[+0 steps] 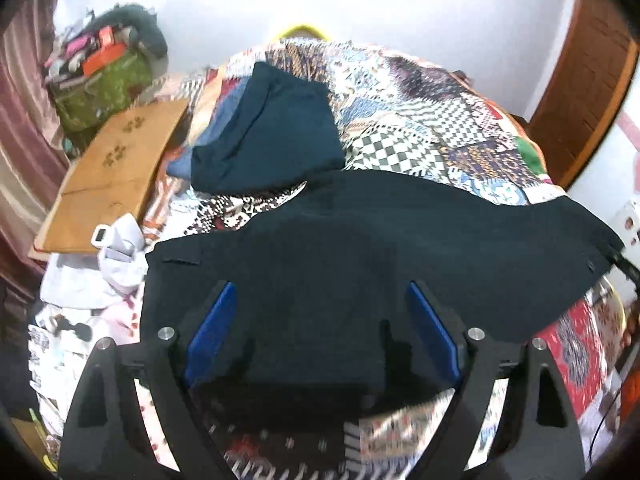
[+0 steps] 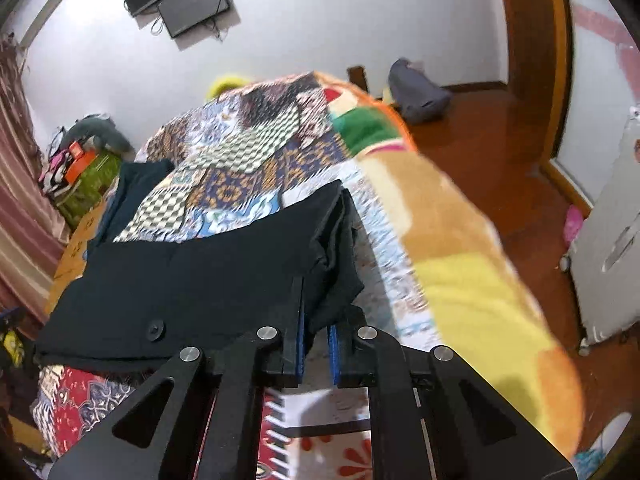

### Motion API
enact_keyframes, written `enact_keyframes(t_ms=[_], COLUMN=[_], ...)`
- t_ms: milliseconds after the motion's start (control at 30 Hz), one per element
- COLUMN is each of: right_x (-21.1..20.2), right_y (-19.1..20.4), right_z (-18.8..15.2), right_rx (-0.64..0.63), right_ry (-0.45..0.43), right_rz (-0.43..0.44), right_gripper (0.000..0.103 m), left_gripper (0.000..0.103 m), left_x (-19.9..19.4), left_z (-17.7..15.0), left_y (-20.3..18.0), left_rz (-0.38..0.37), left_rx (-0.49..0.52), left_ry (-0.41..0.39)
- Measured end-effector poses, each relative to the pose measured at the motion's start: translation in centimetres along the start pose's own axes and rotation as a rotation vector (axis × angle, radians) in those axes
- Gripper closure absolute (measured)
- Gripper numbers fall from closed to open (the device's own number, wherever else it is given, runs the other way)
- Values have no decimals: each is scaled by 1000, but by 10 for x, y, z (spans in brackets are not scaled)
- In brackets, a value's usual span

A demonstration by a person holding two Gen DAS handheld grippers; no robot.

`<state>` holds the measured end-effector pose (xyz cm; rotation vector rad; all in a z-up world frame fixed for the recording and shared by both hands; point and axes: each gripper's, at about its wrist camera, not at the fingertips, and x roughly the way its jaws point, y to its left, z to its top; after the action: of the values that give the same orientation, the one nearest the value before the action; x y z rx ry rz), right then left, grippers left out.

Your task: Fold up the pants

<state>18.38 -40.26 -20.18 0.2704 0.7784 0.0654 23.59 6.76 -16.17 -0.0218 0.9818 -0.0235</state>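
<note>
Right wrist: green bag (image 2: 90, 184) holds an orange box (image 2: 78, 164).

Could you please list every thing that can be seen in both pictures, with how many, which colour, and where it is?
black pants: one, black, spread across the near part of the bed
folded garments: a small pile, dark teal over blue, further back on the bed
patchwork bedcover: one, many colours, over the bed
wooden board: one, tan, left of the bed
green bag: one, green, clutter on top, by the curtain
curtain: one, striped pink
screen: one, black, on the white wall
grey bag: one, on the wooden floor
left gripper: open, above the pants
right gripper: shut on the pants' edge
</note>
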Motion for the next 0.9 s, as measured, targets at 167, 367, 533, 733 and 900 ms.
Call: enact_keyframes(t_ms=[167, 367, 533, 733, 900], right_x=[15, 6, -18, -41, -49], right_y=[-26, -34, -12, 39, 99], right_z=[-6, 1, 34, 72, 99], right_rx=[44, 115, 115, 27, -48], right_ry=[50, 32, -54, -146, -194], right_rz=[-50, -23, 48, 131, 235], right_gripper=[96, 95, 95, 95, 95], left_gripper=[16, 16, 17, 17, 17], left_x=[53, 47, 25, -7, -33], left_z=[-7, -24, -33, -29, -21], left_y=[-14, -8, -8, 11, 18], left_rz=[11, -42, -21, 40, 51], left_rx=[25, 3, 62, -11, -33], left_ry=[122, 117, 81, -21, -106])
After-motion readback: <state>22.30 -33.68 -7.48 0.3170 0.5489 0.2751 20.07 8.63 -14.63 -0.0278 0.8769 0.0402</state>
